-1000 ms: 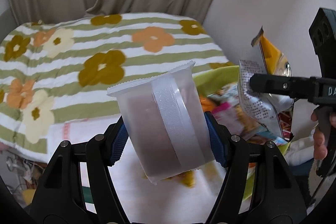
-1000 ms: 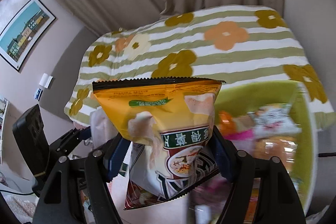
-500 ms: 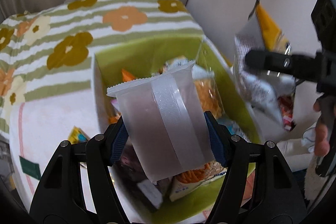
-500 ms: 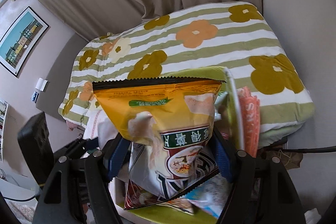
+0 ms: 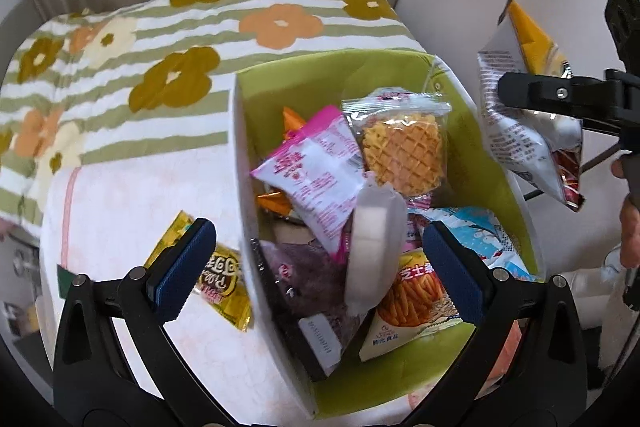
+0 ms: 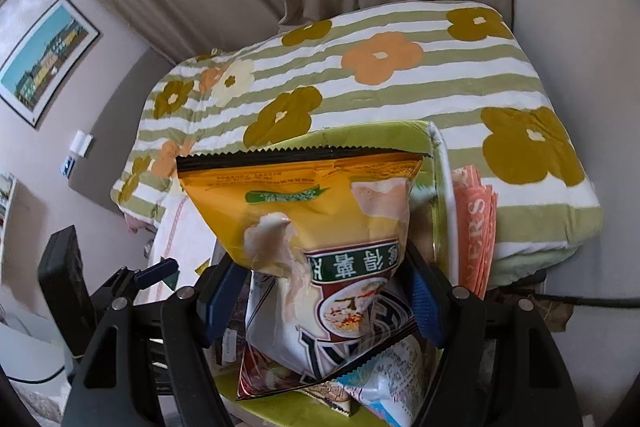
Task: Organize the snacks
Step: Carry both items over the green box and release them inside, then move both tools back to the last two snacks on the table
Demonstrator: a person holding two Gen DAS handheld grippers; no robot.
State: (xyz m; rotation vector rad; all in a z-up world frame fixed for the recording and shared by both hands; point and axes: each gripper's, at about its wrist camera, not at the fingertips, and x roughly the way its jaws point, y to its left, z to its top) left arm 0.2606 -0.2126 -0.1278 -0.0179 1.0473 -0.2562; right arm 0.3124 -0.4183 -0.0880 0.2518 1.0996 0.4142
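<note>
In the left wrist view my left gripper (image 5: 316, 259) is open above the green box (image 5: 400, 67), which holds several snack packs. The frosted white packet (image 5: 374, 251) lies loose between the fingers, on top of the packs in the box. My right gripper (image 6: 320, 291) is shut on a yellow-orange snack bag (image 6: 316, 227). It holds the bag over the right edge of the box; the bag also shows in the left wrist view (image 5: 528, 123). A yellow snack packet (image 5: 220, 279) lies on the white cloth left of the box.
The box sits on a white cloth (image 5: 140, 195) over a green-striped flowered blanket (image 5: 180, 27). Inside are a pink packet (image 5: 316, 175), a waffle pack (image 5: 404, 147) and a fries pack (image 5: 416, 291). An orange-pink pack (image 6: 474, 227) stands outside the box wall. Curtains hang behind.
My left gripper has opened and let go of the frosted white packet, which now lies in the box. The right gripper has kept hold of its bag beside the box.
</note>
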